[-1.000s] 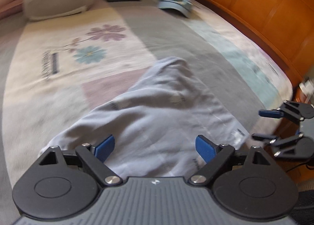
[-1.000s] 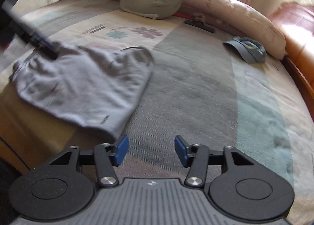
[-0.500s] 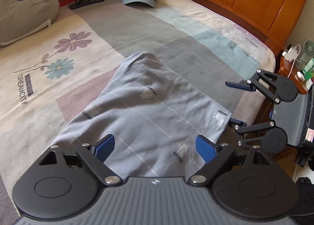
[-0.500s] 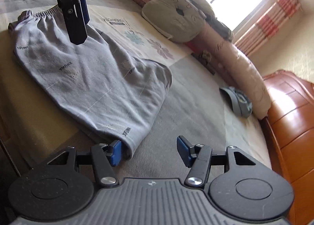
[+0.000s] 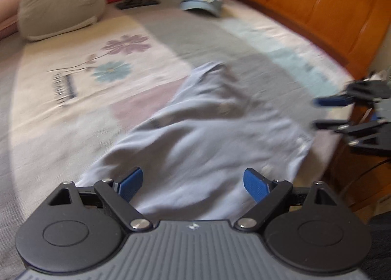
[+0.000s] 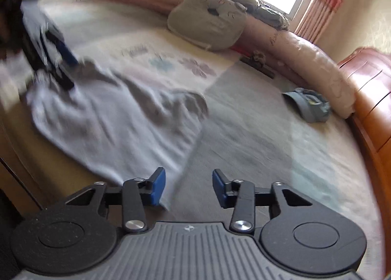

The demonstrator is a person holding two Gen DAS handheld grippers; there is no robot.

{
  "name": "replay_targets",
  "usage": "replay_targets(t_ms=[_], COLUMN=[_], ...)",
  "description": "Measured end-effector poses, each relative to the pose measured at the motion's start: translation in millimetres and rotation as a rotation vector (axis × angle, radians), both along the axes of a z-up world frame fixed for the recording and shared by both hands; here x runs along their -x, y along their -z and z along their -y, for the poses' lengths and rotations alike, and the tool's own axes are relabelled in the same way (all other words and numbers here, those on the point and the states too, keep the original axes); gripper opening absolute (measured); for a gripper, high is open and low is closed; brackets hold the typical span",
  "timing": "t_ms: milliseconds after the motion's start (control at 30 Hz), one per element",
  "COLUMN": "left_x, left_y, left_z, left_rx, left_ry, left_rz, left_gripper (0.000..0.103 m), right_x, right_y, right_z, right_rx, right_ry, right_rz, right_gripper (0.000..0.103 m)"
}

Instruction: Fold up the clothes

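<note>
Light grey-blue shorts (image 5: 195,133) lie spread and rumpled on the bed near its front edge; they also show in the right wrist view (image 6: 110,118). My left gripper (image 5: 193,183) is open just above the waistband end, holding nothing. My right gripper (image 6: 188,186) is open at the leg hem corner, with the cloth edge by its left pad (image 6: 156,187). The right gripper shows at the right edge of the left wrist view (image 5: 342,113). The left gripper shows blurred at the left of the right wrist view (image 6: 56,60). Both views are motion-blurred.
The bed has a patterned flower sheet (image 5: 85,65). A grey cushion (image 5: 61,1) and rolled pink quilt (image 6: 305,60) lie at the far side. A blue cap (image 5: 202,4) sits near the orange wooden headboard (image 5: 317,6). A dark flat object (image 5: 136,2) lies by the quilt.
Both grippers have shifted and the views are blurred. The shorts went from flat to rumpled, with folds in the far leg. Both grippers stay open.
</note>
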State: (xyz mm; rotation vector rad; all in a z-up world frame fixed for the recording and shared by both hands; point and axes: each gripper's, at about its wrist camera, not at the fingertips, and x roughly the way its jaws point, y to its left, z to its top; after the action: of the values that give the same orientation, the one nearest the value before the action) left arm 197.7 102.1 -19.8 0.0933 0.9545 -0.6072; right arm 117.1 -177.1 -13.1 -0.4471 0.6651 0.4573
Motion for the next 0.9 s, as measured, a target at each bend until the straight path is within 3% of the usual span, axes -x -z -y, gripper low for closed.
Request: replay_targets(t_ms=[100, 167, 233, 333, 500, 567, 667, 900], left_x=[3.3, 8.9, 19.8, 25.0, 6.1, -6.1, -21.9, 2.4], left_y=[12.4, 25.2, 27.4, 12.6, -1.3, 5.4, 27.6, 6.0], left_z=[0.4, -12.7, -32.1, -43.9, -33.5, -30.4, -43.3, -65.5], left_rx=[0.029, 0.003, 0.032, 0.058, 0.102, 0.128, 0.078, 0.180], left_ry=[0.021, -0.017, -0.028, -0.045, -0.059, -0.067, -0.187, -0.150], left_rz=[-0.045, -0.078, -0.060, -0.044, 0.071, 0.077, 0.026, 0.072], left_gripper=[0.090, 0.089, 0.089, 0.090, 0.090, 0.090, 0.085, 0.088], right_x=[-14.6, -16.3, -13.7, -13.9, -32.3, -44.8, -55.8, -54.2], right_y=[13.5, 27.9, 40.0, 30.4, 11.0, 9.4, 7.8, 10.7], right_z=[-13.0, -15.2, -12.8, -12.1, -32.4, -46.8, -60.6, -48.2], right_rx=[-0.043, -0.028, -0.010, -0.004, -0.029, -0.034, -0.065, -0.054], right_ry=[-0.020, -0.022, -0.018, 0.000, -0.026, -0.030, -0.019, 0.072], right_rz=[-0.074, -0.112, -0.138, -0.148, -0.084, -0.072, -0.090, -0.135], right_gripper=[0.034, 0.034, 0.034, 0.033, 0.033, 0.033, 0.033, 0.033])
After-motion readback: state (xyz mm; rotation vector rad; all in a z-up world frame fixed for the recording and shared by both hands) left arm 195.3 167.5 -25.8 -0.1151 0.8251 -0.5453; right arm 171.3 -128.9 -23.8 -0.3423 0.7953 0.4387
